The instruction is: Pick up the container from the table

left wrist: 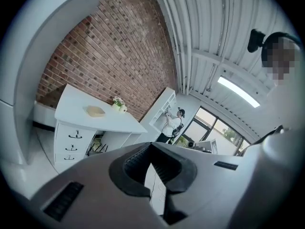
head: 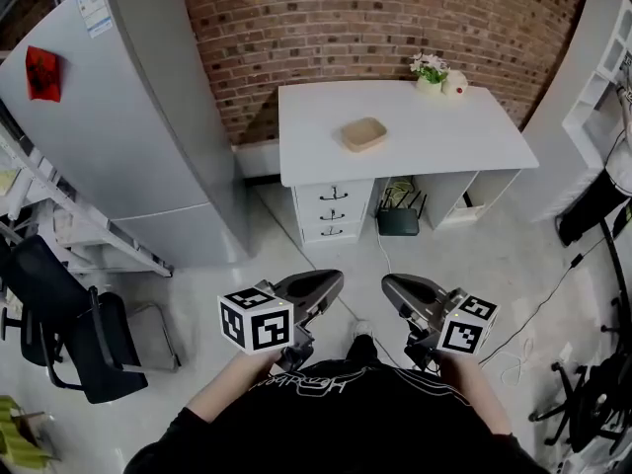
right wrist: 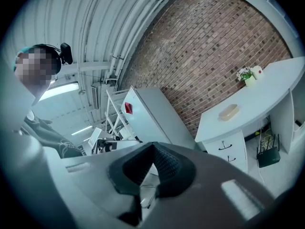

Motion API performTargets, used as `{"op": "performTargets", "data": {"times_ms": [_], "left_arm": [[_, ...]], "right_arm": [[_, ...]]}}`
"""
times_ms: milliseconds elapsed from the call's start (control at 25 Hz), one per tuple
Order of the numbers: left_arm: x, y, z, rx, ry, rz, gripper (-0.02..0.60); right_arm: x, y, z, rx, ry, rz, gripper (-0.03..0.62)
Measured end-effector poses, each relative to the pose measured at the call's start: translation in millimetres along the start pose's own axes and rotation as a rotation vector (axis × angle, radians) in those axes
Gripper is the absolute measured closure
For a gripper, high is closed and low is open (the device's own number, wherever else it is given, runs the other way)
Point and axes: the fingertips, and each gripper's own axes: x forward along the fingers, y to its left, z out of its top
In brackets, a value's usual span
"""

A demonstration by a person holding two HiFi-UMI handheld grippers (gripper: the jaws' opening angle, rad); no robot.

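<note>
Tan container [head: 363,133] sits on table [head: 494,151], well ahead and about centred between both grippers, long axis roughly crosswise. Left gripper [head: 334,280] and right gripper [head: 389,284] are pressed together, empty; neither looks nearer.

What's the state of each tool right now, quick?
Left tool: closed, holding nothing.
Right tool: closed, holding nothing.

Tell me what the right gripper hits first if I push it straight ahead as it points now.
Most likely the fridge: in the right gripper view it shows straight past the shut right gripper. The container lies off that line, on the table. Depth is unclear.
</note>
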Motion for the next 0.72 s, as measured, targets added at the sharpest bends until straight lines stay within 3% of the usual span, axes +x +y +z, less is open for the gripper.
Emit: {"op": "performTargets", "data": {"times_ms": [360, 600, 720], "left_arm": [[32.7, 14.2, 4.5, -0.028, 0.031, 0.024, 0.578], [72.3, 30.2, 18.6, 0.016, 0.064, 0.072, 0.578], [90.2, 42.8, 30.7, -0.014, 0.055, 0.080, 0.578]], "right_arm": [[-0.8, -32.0, 14.6, 0.081, -0.025, 0.026, 0.589], [1.8, -72.3, 37.6, 0.113, -0.021, 0.037, 0.589], [5.3, -94.4, 49.3, 0.129, -0.020, 0.040, 0.589]]}}
